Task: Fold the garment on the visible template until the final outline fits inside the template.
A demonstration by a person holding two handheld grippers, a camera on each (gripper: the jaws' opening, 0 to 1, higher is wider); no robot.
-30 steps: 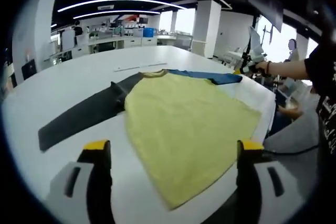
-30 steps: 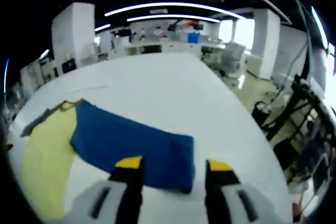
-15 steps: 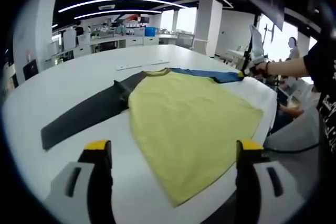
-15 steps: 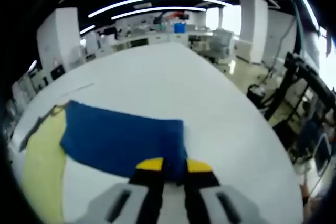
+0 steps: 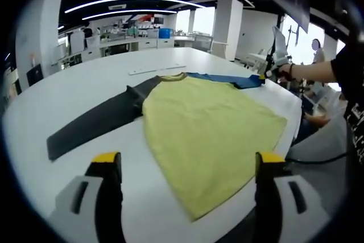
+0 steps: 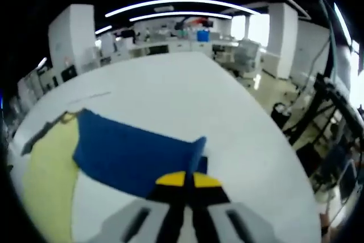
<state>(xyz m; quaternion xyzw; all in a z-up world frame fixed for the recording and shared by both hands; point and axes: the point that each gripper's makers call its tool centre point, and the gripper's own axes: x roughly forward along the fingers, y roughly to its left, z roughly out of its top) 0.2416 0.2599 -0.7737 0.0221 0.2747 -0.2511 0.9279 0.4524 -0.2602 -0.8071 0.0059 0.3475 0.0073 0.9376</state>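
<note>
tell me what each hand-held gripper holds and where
Right hand-held gripper is shut on the blue sleeve at its cuff end. Left hand-held gripper is open, holding nothing.

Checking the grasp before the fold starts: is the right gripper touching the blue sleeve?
Touching. In the right gripper view the right gripper has its jaws shut on the blue sleeve's cuff edge, which lifts into a peak there.

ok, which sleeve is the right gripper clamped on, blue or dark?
The blue sleeve. The right gripper is shut on its cuff, which is lifting; the dark sleeve lies flat and untouched.
</note>
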